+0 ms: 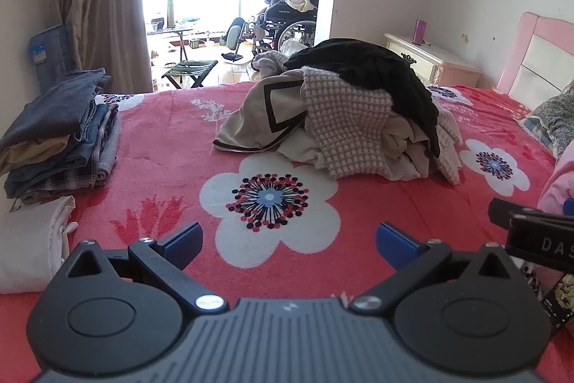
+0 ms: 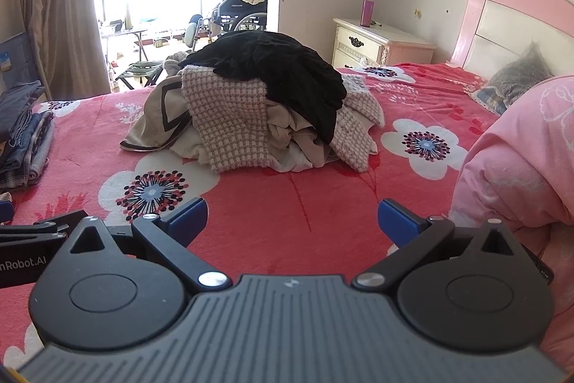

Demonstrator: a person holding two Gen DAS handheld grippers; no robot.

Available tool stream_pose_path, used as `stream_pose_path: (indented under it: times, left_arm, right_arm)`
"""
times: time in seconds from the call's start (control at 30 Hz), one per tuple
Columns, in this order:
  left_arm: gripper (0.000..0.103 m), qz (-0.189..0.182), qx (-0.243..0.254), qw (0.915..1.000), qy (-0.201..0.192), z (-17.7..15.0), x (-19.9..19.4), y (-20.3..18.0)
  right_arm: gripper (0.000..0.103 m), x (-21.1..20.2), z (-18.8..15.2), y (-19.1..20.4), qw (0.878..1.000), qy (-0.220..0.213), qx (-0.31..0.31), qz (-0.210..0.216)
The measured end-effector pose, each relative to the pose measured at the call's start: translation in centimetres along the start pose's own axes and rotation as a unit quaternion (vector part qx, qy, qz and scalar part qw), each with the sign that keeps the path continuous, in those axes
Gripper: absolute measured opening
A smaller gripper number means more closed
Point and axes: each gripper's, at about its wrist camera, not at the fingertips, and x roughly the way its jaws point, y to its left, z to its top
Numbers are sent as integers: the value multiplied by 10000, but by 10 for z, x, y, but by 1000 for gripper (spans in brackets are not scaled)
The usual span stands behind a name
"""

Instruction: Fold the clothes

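- Two claws, both empty: the left claw (image 1: 288,244) and the right claw (image 2: 292,221) stand spread to full width over bare red bedspread (image 1: 161,139), nothing between the blue pads.
- One unfolded heap of clothes (image 1: 344,121) lies mid-bed, well ahead of both claws and apart from them.
- Top layer: a black garment (image 1: 376,74), draped loose; judged soft and light, likely to slide off when pulled.
- Beneath it: a checked knit piece (image 1: 348,128) and a beige garment with dark trim (image 1: 265,117); judged limp, with the knit thicker and less slippery.
- Recommended hold: pinch an exposed hem or corner of the black garment, one claw to each side, and lift clear before spreading.
- A folded stack (image 1: 61,139) sits at the left edge of the bed.
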Motion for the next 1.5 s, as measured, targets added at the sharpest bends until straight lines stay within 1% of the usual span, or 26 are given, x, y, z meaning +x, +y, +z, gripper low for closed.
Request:
stream_pose_path:
  times: [0.37, 1.5]
  left_arm:
    - [103, 18, -28, 10000, 40, 0, -1, 1]
    - [103, 118, -7, 9999, -27, -2, 1, 2]
  right_arm:
    - [102, -2, 2, 2, 10000, -18, -33, -36]
    - [102, 3, 0, 5, 10000, 6, -76, -54]
